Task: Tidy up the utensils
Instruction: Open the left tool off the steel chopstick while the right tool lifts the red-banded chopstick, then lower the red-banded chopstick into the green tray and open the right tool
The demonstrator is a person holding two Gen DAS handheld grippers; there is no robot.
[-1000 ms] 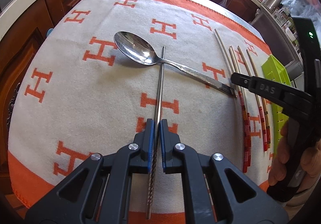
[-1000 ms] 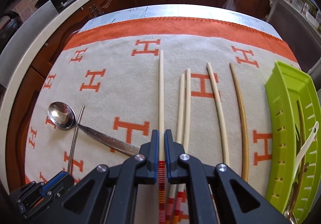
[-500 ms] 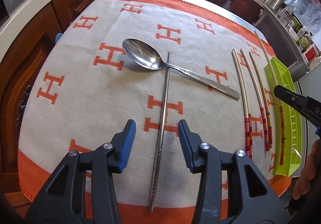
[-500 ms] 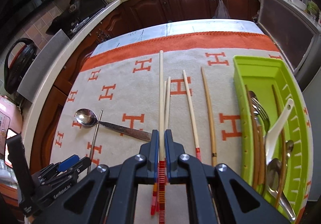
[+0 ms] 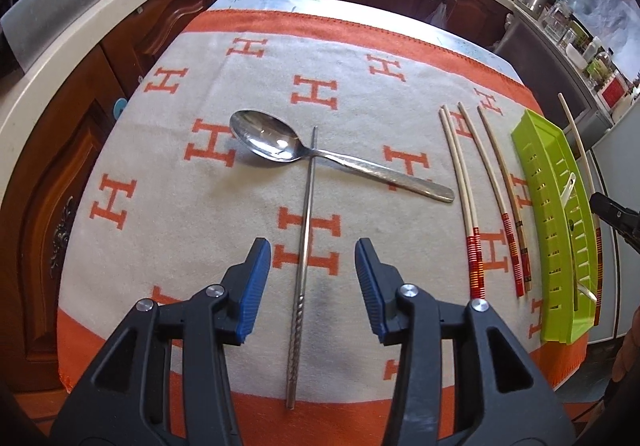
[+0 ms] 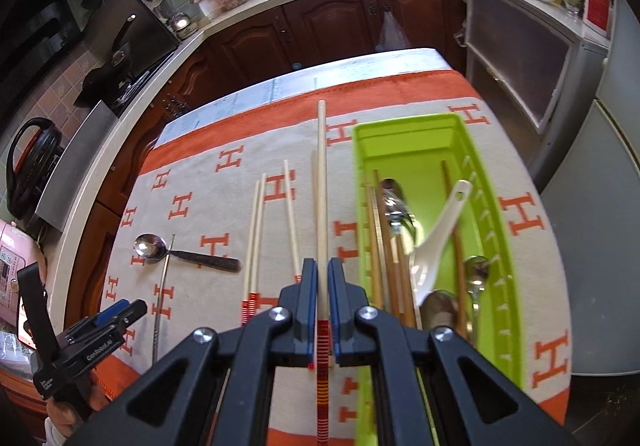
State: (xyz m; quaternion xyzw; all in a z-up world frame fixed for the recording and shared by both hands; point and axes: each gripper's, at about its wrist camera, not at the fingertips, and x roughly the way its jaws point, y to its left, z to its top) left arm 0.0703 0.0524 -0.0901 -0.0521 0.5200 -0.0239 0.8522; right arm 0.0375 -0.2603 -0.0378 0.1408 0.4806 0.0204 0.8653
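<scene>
A metal chopstick [image 5: 306,230] lies on the orange-and-cream cloth, its far end resting on the neck of a steel spoon [image 5: 276,138]. My left gripper [image 5: 312,270] hovers open above the chopstick's near half, both pads clear of it. My right gripper [image 6: 323,278] is shut on a pale wooden chopstick [image 6: 322,186] with a red-striped end, held in the air just left of the green tray [image 6: 404,134]. Seen in the left wrist view, that held chopstick [image 5: 576,138] shows beyond the tray [image 5: 536,166]. Several wooden chopsticks [image 5: 460,174] lie on the cloth beside the tray.
The tray holds a white ceramic spoon [image 6: 440,230], metal spoons and wooden chopsticks. Dark wooden cabinets and a counter with kitchenware ring the table. A hand holds the left gripper [image 6: 120,312] at the cloth's near left edge.
My left gripper has opened off the metal chopstick and risen a little; the chopstick stays on the cloth. My right gripper has lifted its wooden chopstick and carried it right, up to the green tray.
</scene>
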